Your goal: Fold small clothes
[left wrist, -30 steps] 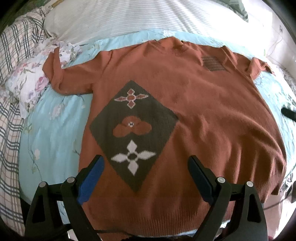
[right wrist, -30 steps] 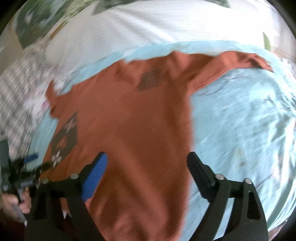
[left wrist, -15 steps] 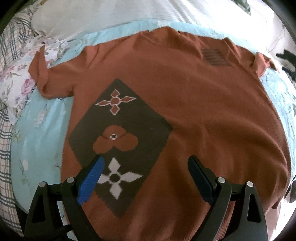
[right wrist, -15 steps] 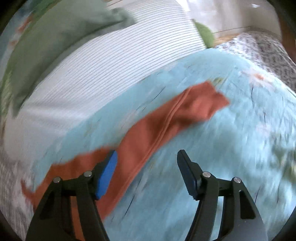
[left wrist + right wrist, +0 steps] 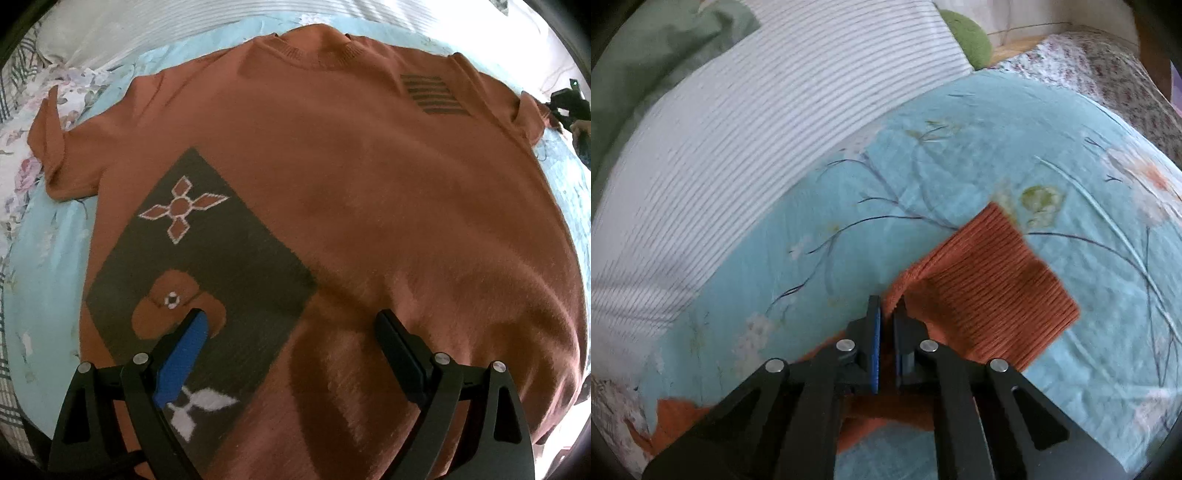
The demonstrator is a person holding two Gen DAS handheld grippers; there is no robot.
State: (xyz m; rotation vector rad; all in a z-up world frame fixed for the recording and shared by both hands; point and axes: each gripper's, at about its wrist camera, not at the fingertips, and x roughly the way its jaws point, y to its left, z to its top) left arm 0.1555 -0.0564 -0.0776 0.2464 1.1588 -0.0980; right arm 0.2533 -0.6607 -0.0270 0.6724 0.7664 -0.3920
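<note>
A rust-orange knit sweater [image 5: 351, 192] lies flat, front up, on a light blue floral bedspread [image 5: 48, 258]. It has a dark diamond panel [image 5: 207, 266] with flower motifs and a striped patch [image 5: 434, 94] near one shoulder. My left gripper [image 5: 291, 325] is open and empty just above the sweater's lower front. In the right wrist view, my right gripper [image 5: 889, 308] is shut on the edge of the sweater's right sleeve [image 5: 990, 280], near its ribbed cuff. The right gripper also shows at the far right of the left wrist view [image 5: 565, 103].
A white striped pillow [image 5: 738, 122] lies behind the bedspread [image 5: 960, 155], with green cloth [image 5: 646, 55] beyond it. A floral sheet [image 5: 22, 147] and plaid cloth border the left side. A patterned blanket [image 5: 1108, 74] lies at the far right.
My right gripper moved out along the right sleeve and closed on it near the cuff. My left gripper moved forward and lower over the sweater, still open.
</note>
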